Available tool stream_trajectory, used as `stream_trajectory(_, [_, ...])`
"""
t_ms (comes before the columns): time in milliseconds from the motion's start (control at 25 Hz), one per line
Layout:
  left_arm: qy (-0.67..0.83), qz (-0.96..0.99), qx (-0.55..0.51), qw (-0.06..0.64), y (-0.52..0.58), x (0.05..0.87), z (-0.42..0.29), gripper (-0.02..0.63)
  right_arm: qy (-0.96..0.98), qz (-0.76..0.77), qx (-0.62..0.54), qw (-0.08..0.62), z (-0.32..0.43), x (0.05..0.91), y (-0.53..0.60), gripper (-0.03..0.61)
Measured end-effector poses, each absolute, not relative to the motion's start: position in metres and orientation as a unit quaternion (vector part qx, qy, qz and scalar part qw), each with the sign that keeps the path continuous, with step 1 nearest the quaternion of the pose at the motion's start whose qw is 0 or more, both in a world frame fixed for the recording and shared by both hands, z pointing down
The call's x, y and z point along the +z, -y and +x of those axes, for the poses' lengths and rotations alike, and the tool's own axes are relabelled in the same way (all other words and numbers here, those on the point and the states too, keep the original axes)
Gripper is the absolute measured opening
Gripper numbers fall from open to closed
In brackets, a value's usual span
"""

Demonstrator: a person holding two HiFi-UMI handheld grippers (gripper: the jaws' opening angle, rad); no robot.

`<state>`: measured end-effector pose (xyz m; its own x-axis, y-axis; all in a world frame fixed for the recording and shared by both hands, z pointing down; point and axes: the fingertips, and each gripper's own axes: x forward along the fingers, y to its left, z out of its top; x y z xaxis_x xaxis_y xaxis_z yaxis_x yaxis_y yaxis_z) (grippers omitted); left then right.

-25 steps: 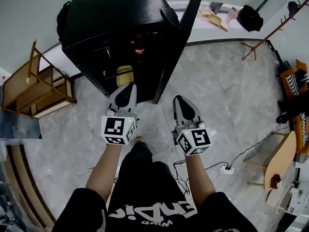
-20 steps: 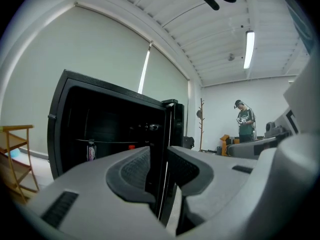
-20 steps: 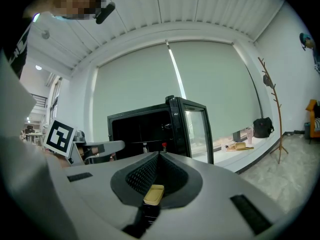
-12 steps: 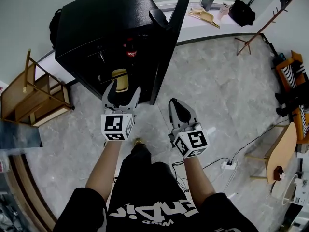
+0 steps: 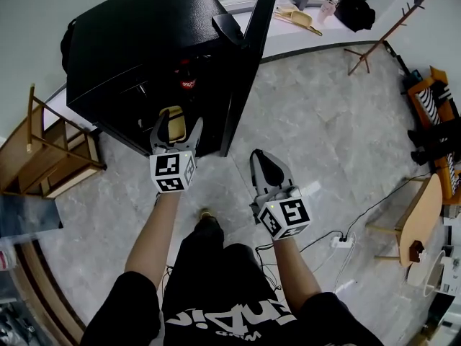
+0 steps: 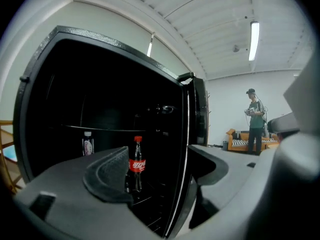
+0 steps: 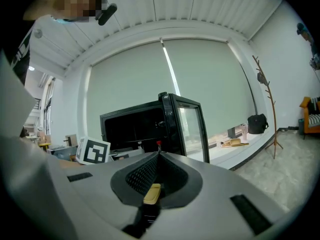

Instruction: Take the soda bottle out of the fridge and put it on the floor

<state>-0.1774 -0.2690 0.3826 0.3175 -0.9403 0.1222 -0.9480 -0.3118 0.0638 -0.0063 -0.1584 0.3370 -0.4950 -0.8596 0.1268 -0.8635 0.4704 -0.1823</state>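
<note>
Only partly visible: soda bottle [image 6: 137,160]

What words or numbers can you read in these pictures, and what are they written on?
No text here reads clearly.
Soda bottle: white writing on its red label, too small to read.
Small white bottle: label print blurred, unreadable.
Black shirt: big white letters, upside down and partly cut off, not readable for sure.
Marker cubes: black-and-white square patterns, no words or numbers.
</note>
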Motion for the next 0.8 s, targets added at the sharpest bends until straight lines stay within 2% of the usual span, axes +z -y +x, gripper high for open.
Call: stream_trajectory(800, [0.604,0.791,0.056,0.077,0.424,0.480,-0.190,0.357,0.849,0.507,0.147,0.025,-0.008,0.395,0.195,0.023])
